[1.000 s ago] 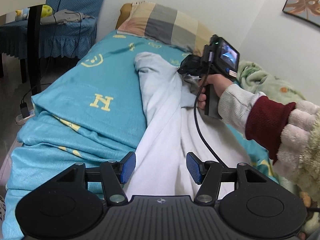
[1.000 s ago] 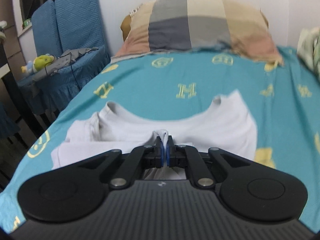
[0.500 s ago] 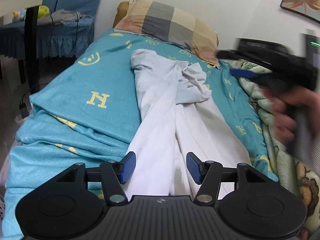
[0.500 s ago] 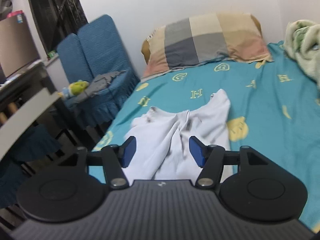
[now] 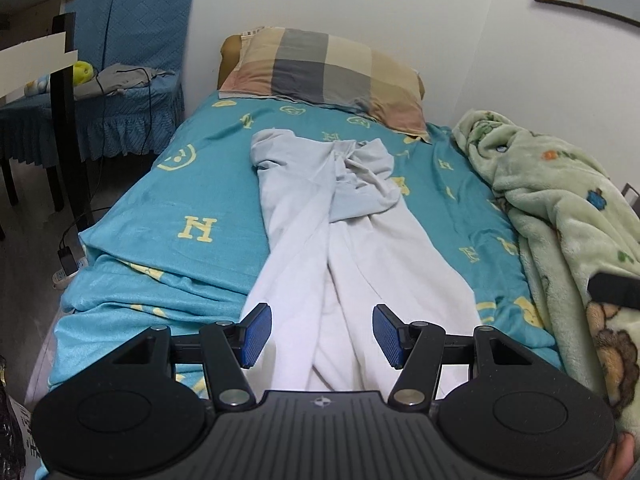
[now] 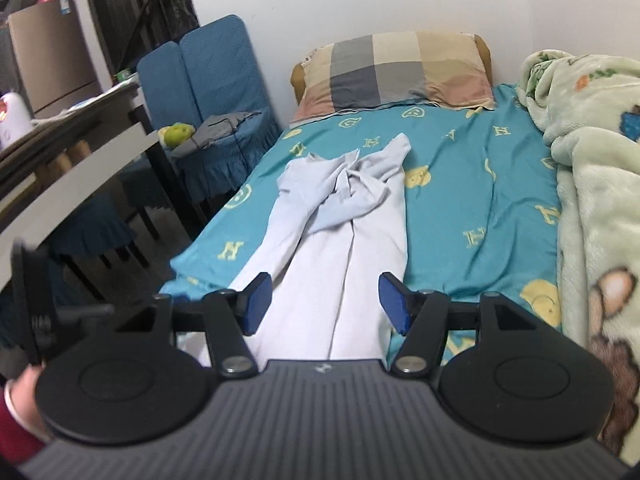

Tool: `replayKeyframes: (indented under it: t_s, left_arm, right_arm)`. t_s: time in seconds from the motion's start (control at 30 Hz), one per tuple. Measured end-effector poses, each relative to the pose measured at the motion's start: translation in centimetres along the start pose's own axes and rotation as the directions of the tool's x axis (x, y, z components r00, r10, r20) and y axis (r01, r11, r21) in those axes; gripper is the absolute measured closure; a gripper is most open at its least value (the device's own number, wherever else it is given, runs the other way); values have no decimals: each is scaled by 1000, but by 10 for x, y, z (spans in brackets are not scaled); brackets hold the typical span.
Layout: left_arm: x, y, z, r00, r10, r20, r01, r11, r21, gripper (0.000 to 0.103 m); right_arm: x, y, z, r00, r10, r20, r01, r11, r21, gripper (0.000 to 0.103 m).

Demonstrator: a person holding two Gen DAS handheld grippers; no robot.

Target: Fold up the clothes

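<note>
White shirt (image 5: 352,240) stretched lengthwise down the middle of the bed (image 5: 192,184), both long sides folded in toward a centre seam, sleeves bunched and crossed near the collar end just short of the pillow (image 5: 328,68). Near hem hanging over the foot edge, under both tools. Left tool (image 5: 322,334) above that hem, blue pads set wide, cloth visible between them but not pinched. Right tool (image 6: 326,304) hovering likewise over the lower part of the shirt, jaws opening, fabric below the gap, nothing gripped. Bare teal sheet on either side of the shirt: a broad strip on the left running to the rumpled bed edge, a narrower strip on the right ending at the heaped green blanket (image 5: 560,208). Blue chair (image 5: 132,60) close beside the head of the bed.
</note>
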State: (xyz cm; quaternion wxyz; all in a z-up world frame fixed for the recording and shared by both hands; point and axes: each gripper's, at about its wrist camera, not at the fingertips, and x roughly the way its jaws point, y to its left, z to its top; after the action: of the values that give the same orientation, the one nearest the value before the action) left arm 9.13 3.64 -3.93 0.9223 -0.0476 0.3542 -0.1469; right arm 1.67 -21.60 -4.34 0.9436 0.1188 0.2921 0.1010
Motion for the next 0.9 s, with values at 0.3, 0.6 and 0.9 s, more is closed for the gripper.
replayKeyframes:
  t_s: [0.3,0.6,0.9]
  left_arm:
    - [-8,0,-7,995,46,-84,-42,998,51,33]
    - [-14,33,-10,935,78,-345,-45,994,102,32]
    - [8,84,-19,828,52,-558,0,996,93,32]
  right_arm:
    - [0,-8,-26,999,38,0,-38,999,-11,16]
    - [-1,-35,-32,998,61,8,-61,995,81,16]
    - [3,-46,-33,996,92,2,-91,985,149,16]
